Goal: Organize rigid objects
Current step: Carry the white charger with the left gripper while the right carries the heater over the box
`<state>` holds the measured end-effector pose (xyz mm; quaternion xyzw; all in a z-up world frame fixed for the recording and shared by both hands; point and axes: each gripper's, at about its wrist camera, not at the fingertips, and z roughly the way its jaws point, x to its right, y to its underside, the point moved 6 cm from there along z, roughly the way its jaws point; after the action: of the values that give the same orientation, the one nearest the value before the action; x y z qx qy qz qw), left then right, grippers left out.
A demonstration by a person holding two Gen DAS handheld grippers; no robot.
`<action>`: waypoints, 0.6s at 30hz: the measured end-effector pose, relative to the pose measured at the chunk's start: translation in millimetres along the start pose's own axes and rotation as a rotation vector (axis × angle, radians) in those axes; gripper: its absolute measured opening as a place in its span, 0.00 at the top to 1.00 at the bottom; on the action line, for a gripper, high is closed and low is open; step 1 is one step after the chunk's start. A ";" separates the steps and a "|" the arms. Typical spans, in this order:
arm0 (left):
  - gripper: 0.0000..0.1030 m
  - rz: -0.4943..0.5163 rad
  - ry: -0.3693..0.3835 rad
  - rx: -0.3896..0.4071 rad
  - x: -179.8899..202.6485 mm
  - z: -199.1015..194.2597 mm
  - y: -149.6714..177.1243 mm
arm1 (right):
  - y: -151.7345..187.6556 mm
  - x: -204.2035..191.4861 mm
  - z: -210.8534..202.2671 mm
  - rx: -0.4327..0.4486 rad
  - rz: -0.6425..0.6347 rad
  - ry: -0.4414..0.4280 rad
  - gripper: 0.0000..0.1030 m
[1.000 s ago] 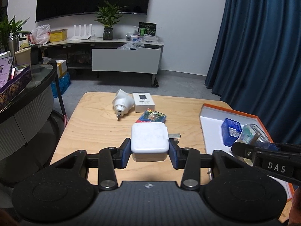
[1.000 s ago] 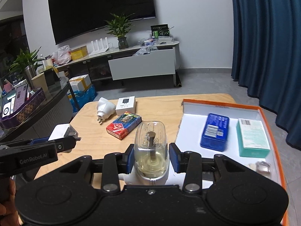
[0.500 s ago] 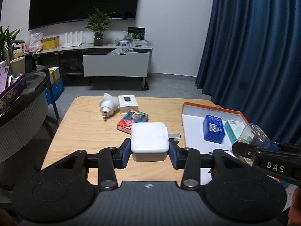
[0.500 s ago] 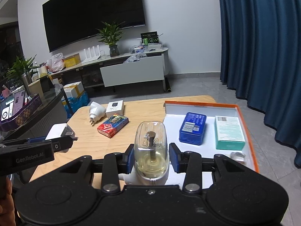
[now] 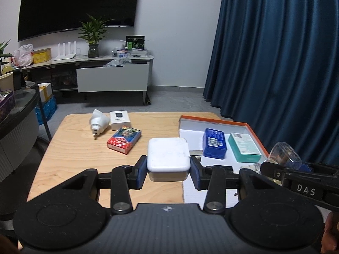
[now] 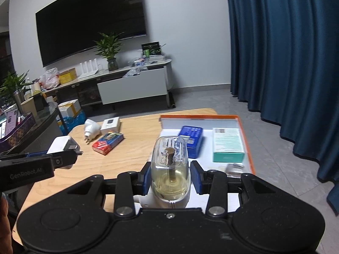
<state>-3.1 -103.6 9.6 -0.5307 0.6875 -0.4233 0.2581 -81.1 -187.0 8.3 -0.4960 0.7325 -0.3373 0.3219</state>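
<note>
Left wrist view: the left gripper [image 5: 168,170] is clamped on a white square power adapter [image 5: 168,157] at lower centre, above the light wooden table [image 5: 74,148] beside the orange-rimmed white tray [image 5: 211,120] at right holding a blue rectangular box [image 5: 214,142] and a teal carton [image 5: 243,147]. Right wrist view: the right gripper [image 6: 169,178] grips a clear glass bottle of yellowish liquid [image 6: 170,169] at lower centre, before that tray. At centre left, a red card pack [image 5: 124,140], a white plug [image 5: 98,123] and a small white box [image 5: 119,120] lie on the table.
</note>
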 end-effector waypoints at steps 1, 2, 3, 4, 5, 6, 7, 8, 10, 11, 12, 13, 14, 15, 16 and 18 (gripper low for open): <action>0.59 0.004 0.005 0.000 2.1 0.3 0.0 | 0.8 3.7 -1.0 0.001 0.005 0.007 0.54; 0.59 0.006 0.010 0.002 4.2 0.4 -0.3 | 1.5 7.0 -1.7 0.001 0.010 0.013 0.54; 0.59 0.008 0.014 0.004 6.1 0.3 -0.1 | 1.9 9.7 -2.0 0.000 0.013 0.019 0.54; 0.59 0.010 0.019 0.004 7.7 0.5 0.0 | 2.5 11.7 -2.1 -0.001 0.015 0.025 0.54; 0.59 0.011 0.025 0.003 9.5 0.9 0.0 | 3.2 13.7 -2.2 -0.002 0.018 0.031 0.54; 0.59 0.014 0.029 0.004 11.3 1.3 0.2 | 4.1 15.8 -3.1 -0.002 0.021 0.034 0.54; 0.59 0.019 0.031 0.004 13.3 1.9 0.1 | 4.9 17.4 -2.8 -0.003 0.024 0.037 0.54; 0.59 0.022 0.035 0.003 15.2 2.4 0.5 | 6.0 19.5 -2.6 -0.005 0.027 0.040 0.54; 0.59 0.023 0.043 0.001 16.9 3.9 -0.1 | 7.5 23.2 -2.2 -0.008 0.031 0.049 0.54; 0.59 0.026 0.045 0.001 18.4 4.3 -0.1 | 8.2 24.6 -2.0 -0.009 0.034 0.052 0.54; 0.59 0.027 0.047 0.000 19.7 4.8 0.1 | 8.8 25.7 -2.3 -0.010 0.036 0.055 0.54; 0.59 0.028 0.049 -0.002 20.9 5.6 0.4 | 9.6 27.2 -2.6 -0.010 0.037 0.057 0.54; 0.59 0.029 0.051 -0.005 21.3 6.3 0.9 | 10.2 28.4 -2.7 -0.010 0.037 0.062 0.54; 0.59 0.029 0.055 -0.007 22.4 6.8 1.4 | 10.9 30.0 -2.8 -0.010 0.038 0.066 0.54; 0.59 0.030 0.061 -0.009 23.6 7.2 1.8 | 11.3 31.7 -2.7 -0.011 0.040 0.068 0.54; 0.59 0.037 0.067 -0.012 27.0 8.0 2.8 | 11.7 34.9 -3.3 -0.011 0.046 0.075 0.54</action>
<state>-6.3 -131.5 5.7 -0.5050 0.7079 -0.4320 0.2393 -100.3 -216.0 -4.2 -0.4678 0.7572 -0.3441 0.2991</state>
